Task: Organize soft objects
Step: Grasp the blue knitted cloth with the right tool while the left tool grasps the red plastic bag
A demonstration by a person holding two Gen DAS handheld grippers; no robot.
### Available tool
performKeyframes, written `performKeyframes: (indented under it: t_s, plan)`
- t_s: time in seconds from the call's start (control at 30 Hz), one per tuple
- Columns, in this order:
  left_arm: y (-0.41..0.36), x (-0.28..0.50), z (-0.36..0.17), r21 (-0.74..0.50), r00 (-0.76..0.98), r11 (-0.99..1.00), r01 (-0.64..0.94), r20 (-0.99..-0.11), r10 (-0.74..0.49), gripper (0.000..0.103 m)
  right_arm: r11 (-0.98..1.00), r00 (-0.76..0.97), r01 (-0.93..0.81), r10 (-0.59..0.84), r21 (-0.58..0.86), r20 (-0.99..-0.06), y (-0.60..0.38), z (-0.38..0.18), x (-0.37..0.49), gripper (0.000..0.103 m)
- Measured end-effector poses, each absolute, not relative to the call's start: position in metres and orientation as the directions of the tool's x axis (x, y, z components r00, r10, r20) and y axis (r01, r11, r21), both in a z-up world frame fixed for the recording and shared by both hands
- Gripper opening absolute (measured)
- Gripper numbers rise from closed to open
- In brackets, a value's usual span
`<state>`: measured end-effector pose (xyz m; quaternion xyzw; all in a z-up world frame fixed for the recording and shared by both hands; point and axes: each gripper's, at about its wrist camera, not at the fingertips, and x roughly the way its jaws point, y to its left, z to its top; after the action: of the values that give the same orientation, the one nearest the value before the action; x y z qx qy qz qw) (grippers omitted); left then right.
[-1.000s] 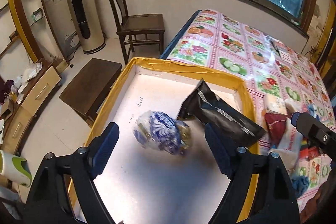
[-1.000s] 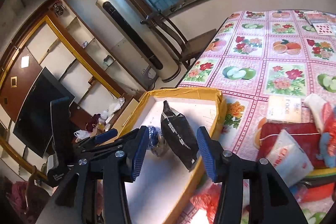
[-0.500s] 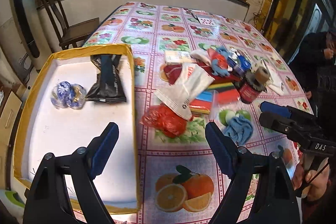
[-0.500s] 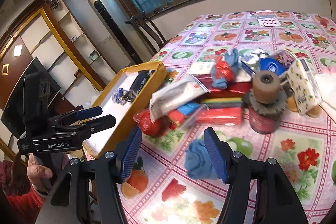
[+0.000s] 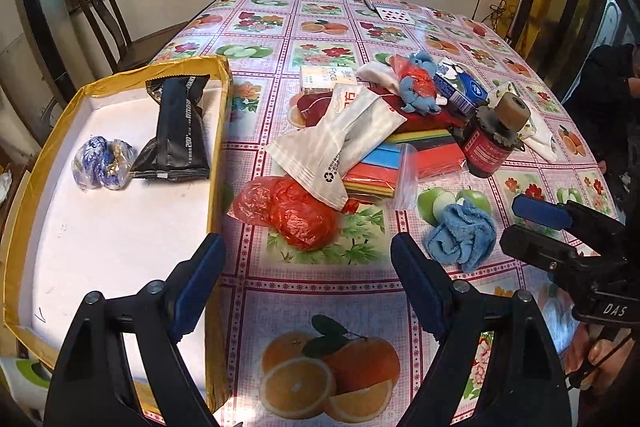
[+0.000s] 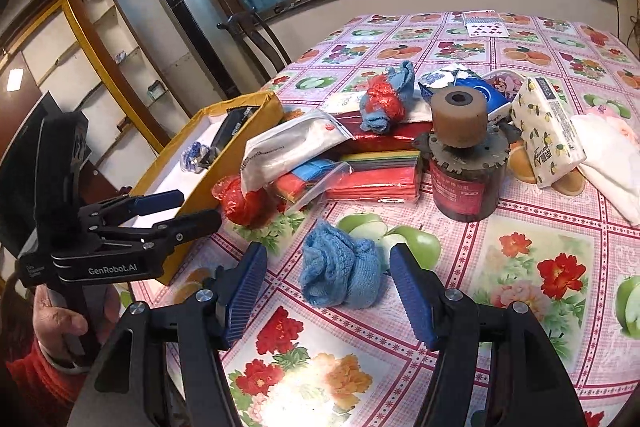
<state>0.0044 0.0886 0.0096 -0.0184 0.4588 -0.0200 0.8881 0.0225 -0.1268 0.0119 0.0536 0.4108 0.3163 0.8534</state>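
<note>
A yellow-rimmed box (image 5: 218, 131) (image 6: 256, 109) holds a black packet (image 5: 180, 131) and a blue-patterned bag (image 5: 100, 163). On the table beside it lie a crumpled red plastic bag (image 5: 296, 209) (image 6: 240, 201), a white pouch (image 5: 344, 135) (image 6: 288, 143) and a blue cloth (image 5: 460, 235) (image 6: 340, 273). My left gripper (image 5: 306, 287) (image 6: 176, 209) is open and empty, just short of the red bag. My right gripper (image 6: 328, 291) (image 5: 532, 223) is open, its fingers on either side of the blue cloth, apart from it.
A pile behind holds coloured sheets in a clear bag (image 5: 400, 163), a red jar (image 6: 464, 183) with a brown roll on top, a tissue pack (image 6: 548, 131), a blue box (image 5: 460, 87) and a red-and-blue cloth bundle (image 6: 384, 99). A chair (image 5: 104, 23) stands beyond the box.
Both grippers swung away from the box toward the table pile. The left now faces the red bag; the right has come down close around the blue cloth. Both stayed open.
</note>
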Motion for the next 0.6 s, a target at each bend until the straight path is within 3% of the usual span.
performKeyframes:
  t_s: [0.33,0.6]
  plan:
    - [0.087,0.016,-0.004,-0.067,0.568,0.996,0.065,-0.818,-0.092,0.085,0.814,0.460,-0.513,0.528,0.271,-0.714,-0.117,0.002,0.024,0.066]
    - [0.089,0.026,-0.008,-0.013,0.564,1.000,-0.001,-0.825,-0.010,0.085,0.814,0.450,-0.541,0.494,0.214,-0.744,-0.101,-0.004,0.027,0.067]
